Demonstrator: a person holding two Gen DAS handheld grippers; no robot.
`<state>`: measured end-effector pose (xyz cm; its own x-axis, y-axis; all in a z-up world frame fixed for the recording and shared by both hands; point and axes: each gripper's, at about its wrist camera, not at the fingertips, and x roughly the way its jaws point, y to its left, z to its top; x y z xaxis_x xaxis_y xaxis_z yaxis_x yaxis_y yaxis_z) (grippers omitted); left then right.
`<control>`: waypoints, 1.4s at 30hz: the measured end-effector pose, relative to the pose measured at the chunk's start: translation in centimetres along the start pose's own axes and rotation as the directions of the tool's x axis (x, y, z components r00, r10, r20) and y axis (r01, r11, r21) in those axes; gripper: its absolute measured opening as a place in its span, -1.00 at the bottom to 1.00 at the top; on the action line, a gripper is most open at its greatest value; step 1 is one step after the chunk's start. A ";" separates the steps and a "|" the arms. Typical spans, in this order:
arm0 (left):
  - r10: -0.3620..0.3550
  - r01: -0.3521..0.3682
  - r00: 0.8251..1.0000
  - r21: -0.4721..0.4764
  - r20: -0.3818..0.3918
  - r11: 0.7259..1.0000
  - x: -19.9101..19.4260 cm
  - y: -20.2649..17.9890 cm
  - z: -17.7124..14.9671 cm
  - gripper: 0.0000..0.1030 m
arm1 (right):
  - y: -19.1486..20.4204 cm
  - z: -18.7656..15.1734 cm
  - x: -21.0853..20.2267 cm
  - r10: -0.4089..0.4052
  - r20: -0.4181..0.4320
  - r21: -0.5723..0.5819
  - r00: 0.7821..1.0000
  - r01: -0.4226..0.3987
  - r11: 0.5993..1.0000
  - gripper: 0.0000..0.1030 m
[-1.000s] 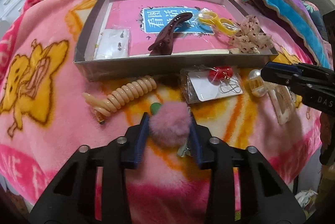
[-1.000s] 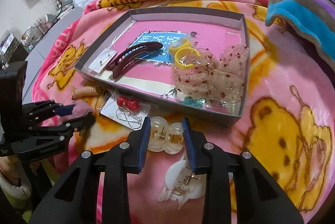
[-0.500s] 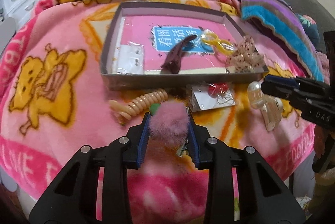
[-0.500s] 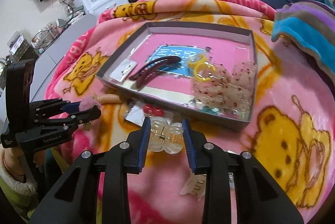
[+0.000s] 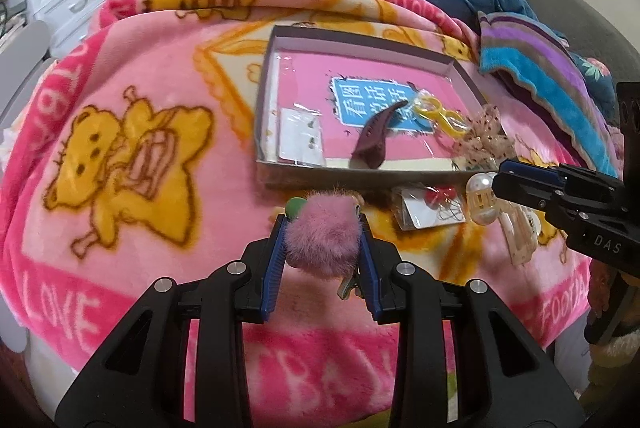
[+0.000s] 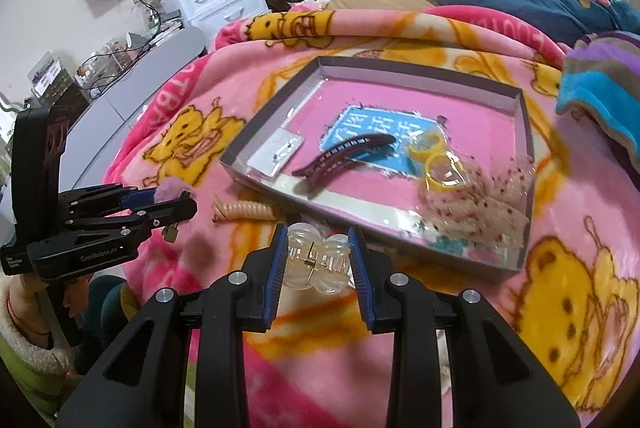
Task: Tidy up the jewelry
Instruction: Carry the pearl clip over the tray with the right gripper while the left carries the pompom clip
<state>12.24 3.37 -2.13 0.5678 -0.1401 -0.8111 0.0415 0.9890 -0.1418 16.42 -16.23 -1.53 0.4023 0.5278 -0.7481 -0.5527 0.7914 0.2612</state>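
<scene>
The left gripper (image 5: 322,242) is clamped on a pink pom-pom clip (image 5: 322,234); the right gripper (image 6: 318,260) is clamped on a clear claw clip (image 6: 316,258). The grey tray (image 6: 526,164) lies ahead of both tools, beyond the fingertips, its long axis running across the right gripper, which appears nearer. Only the right wrist view shows the beige coil tie (image 6: 244,210); the left wrist view alone shows the carded red earrings (image 5: 434,206).

Both hand-held grippers (image 5: 322,232) (image 6: 318,256) clamped, angled downward.

Bright, even light — fisheye warp, mild blur.
</scene>
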 end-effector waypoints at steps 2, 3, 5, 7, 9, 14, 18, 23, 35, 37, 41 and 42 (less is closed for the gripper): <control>0.001 -0.001 1.000 -0.005 0.004 1.000 -0.2 0.2 0.2 -0.51 | 0.3 0.5 0.1 0.001 0.006 -0.003 1.000 -0.001 1.000 -0.42; 0.001 -0.001 1.000 -0.008 0.008 1.000 -0.3 0.4 0.3 -0.51 | 0.4 0.8 0.1 0.003 0.009 -0.004 1.000 -0.003 1.000 -0.42; 0.000 0.000 1.000 -0.015 0.015 1.000 -0.5 0.7 0.7 -0.51 | 0.6 1.4 0.2 0.004 0.013 -0.008 1.000 -0.003 1.000 -0.42; 0.000 0.000 1.000 -0.021 0.023 1.000 -0.6 1.0 1.1 -0.51 | 0.7 1.9 0.3 0.004 0.015 -0.013 1.000 -0.004 1.000 -0.42; -0.004 0.005 1.000 -0.028 0.026 1.000 -0.7 1.3 1.5 -0.51 | 0.8 2.4 0.2 0.004 0.024 -0.017 1.000 -0.003 1.000 -0.42; -0.010 0.011 0.999 -0.030 0.035 0.999 -0.7 1.6 2.5 -0.51 | 0.7 3.5 0.1 0.001 0.039 -0.016 0.999 0.000 1.000 -0.42; -0.017 0.018 0.999 -0.020 0.044 1.000 -0.6 1.3 3.5 -0.51 | 0.2 4.4 -0.2 -0.006 0.059 -0.005 0.998 0.007 1.000 -0.42; -0.024 0.024 0.998 0.000 0.061 1.000 -0.4 0.8 5.3 -0.51 | -0.7 5.1 -0.6 -0.020 0.085 0.022 0.996 0.018 1.000 -0.42; -0.052 0.049 0.997 0.051 0.065 0.997 1.8 -1.0 8.6 -0.51 | -3.5 6.2 -1.0 -0.073 0.118 0.092 0.990 0.062 0.994 -0.42; -0.053 0.049 0.997 0.060 0.061 0.997 2.3 -1.3 9.0 -0.51 | -4.0 6.3 -1.0 -0.082 0.119 0.104 0.990 0.070 0.992 -0.42; -0.060 0.056 0.997 0.073 0.053 0.996 3.5 -1.7 9.9 -0.51 | -5.0 6.3 -0.7 -0.102 0.118 0.126 0.988 0.087 0.988 -0.42; -0.061 0.057 0.997 0.074 0.052 0.996 3.7 -1.8 10.0 -0.51 | -5.2 6.3 -0.6 -0.109 0.117 0.132 0.987 0.093 0.987 -0.42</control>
<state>22.49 1.56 0.86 0.6062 -0.1974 -0.7704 0.1348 0.9802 -0.1451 23.67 -18.77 1.41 0.5427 0.4708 -0.6955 -0.4118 0.8709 0.2681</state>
